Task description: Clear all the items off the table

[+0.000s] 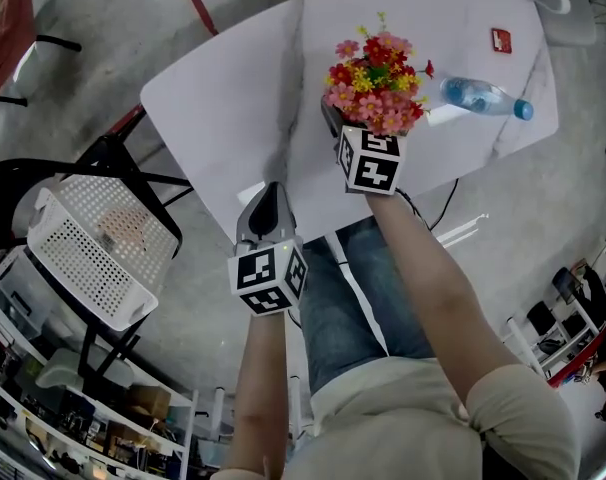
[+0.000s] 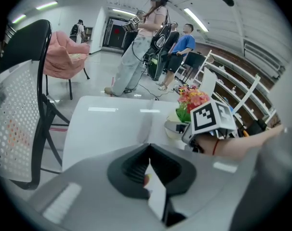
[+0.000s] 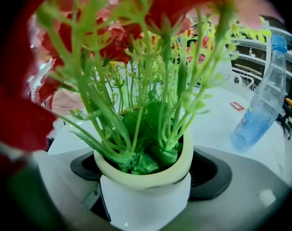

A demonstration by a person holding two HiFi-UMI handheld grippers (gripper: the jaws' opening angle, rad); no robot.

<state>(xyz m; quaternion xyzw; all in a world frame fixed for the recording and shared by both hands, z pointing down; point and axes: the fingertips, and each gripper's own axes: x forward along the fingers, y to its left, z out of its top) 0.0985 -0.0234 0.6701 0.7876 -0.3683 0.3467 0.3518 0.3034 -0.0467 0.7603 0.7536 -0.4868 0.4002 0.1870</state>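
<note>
A cream pot of red, pink and yellow artificial flowers (image 1: 375, 83) is at the middle of the white table (image 1: 228, 118). My right gripper (image 1: 335, 120) is shut on the pot (image 3: 146, 177), its jaws pressed to both sides. To its right, a clear blue-capped water bottle (image 1: 483, 98) lies on the table, and it shows at the right gripper view's edge (image 3: 261, 105). A small red item (image 1: 501, 40) lies at the far right. My left gripper (image 1: 270, 200) hovers over the table's near edge, its jaws shut (image 2: 148, 167) and apart from the flowers (image 2: 192, 100).
A white perforated basket (image 1: 98, 248) rests on a black chair (image 1: 113, 163) left of the table. Shelving with clutter (image 1: 73, 418) fills the lower left. Several people (image 2: 146, 42) stand beyond the table's far side. A cable (image 1: 443, 208) hangs off the table's right.
</note>
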